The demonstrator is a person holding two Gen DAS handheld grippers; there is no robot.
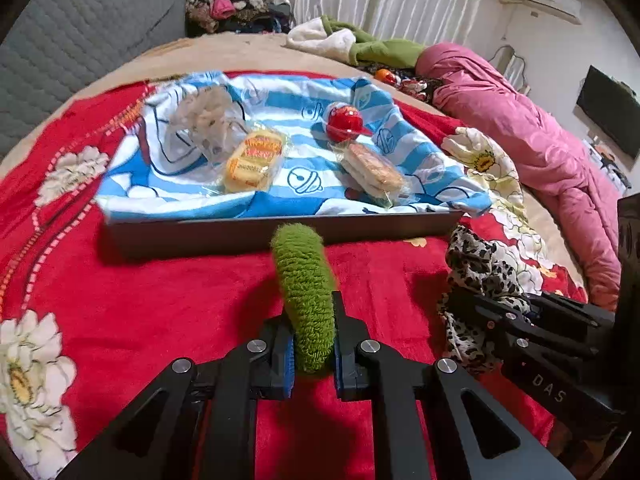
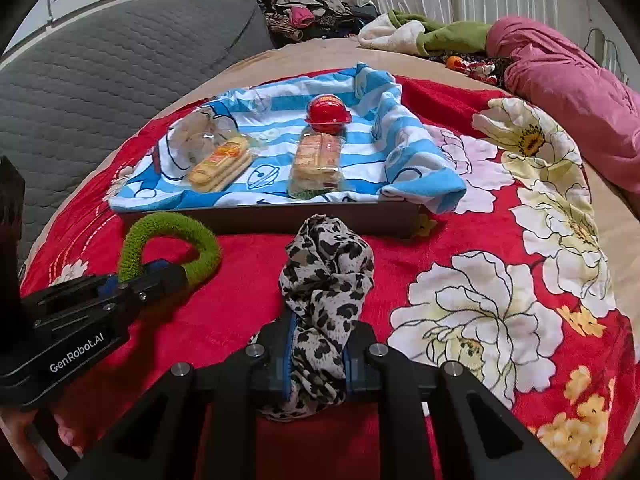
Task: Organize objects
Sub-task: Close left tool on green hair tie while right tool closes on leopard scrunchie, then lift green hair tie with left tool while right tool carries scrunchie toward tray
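The left claw [image 1: 314, 354] points down at a slant over the bed. It is pinched tight on a green hair tie [image 1: 304, 296]. The tie is fuzzy like a towel and bent into a loop. One end sits between the blue pads [image 1: 289, 360] and the rest sticks up and forward toward the tray [image 1: 280, 234]. In the right view the loop arches up from the left claw, just in front of the tray's near wall.

The right claw [image 2: 318, 364] also slants down, just beside the left one. It is squeezed shut on a spotted scrunchie [image 2: 326, 276]. That one is thin, soft cloth with black and brown spots on cream, all bunched and wrinkled. It puffs up above the claw and hangs a little below it too.

Both claws are black, with round silver bolts on the arms.

The tray is low, dark and long. It lies on a red blanket [image 2: 240, 304] with big white and yellow flowers. The blanket looks plush. A blue and white striped cloth [image 2: 404, 160] with cartoon prints lines the tray and spills over its right side.

On the cloth are snacks in clear, shiny wrappers. A yellow cake pack [image 2: 218, 168] lies on the left and a sandwich pack [image 2: 316, 166] in the middle. A crinkly clear bag [image 2: 196, 140] sits behind the cake. A round red ball-shaped thing [image 2: 326, 114] with a rim stands behind the sandwich.

A pink quilt [image 2: 568, 88] is piled at the far right of the bed. A grey quilted headboard [image 2: 100, 80] stands at the left.
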